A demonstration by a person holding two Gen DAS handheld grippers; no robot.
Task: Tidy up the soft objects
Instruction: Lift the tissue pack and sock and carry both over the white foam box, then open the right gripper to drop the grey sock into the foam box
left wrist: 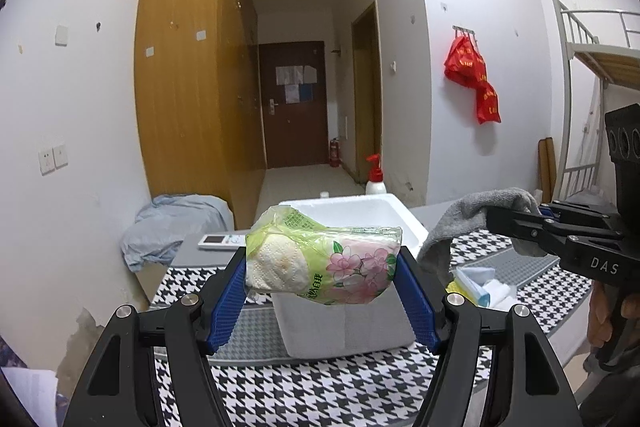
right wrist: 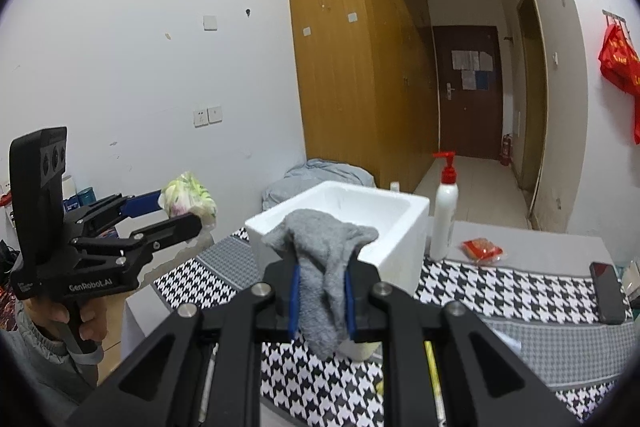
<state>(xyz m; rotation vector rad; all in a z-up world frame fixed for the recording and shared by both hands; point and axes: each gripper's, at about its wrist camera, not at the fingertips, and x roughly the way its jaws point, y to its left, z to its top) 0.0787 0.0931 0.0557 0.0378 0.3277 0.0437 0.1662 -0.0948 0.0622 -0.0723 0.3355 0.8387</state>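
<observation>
Two grippers, both loaded
Left gripper [left wrist: 320,263] jaws squeeze the tissue pack [left wrist: 320,259]; right gripper [right wrist: 320,295] jaws pinch the grey sock [right wrist: 320,267] above the foam box [right wrist: 400,227].

"DAS" printed white on right hand-held gripper [left wrist: 496,223] body. "GenRobot.AI" printed white on left hand-held gripper [right wrist: 182,211] body. Tissue pack [left wrist: 324,259] text not readable.

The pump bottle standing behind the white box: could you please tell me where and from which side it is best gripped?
Probably around the straight white body of the pump bottle, below the narrow red pump head. It stands upright, beside the foam box on its left, so tongs should come in level from its free right side.
</observation>
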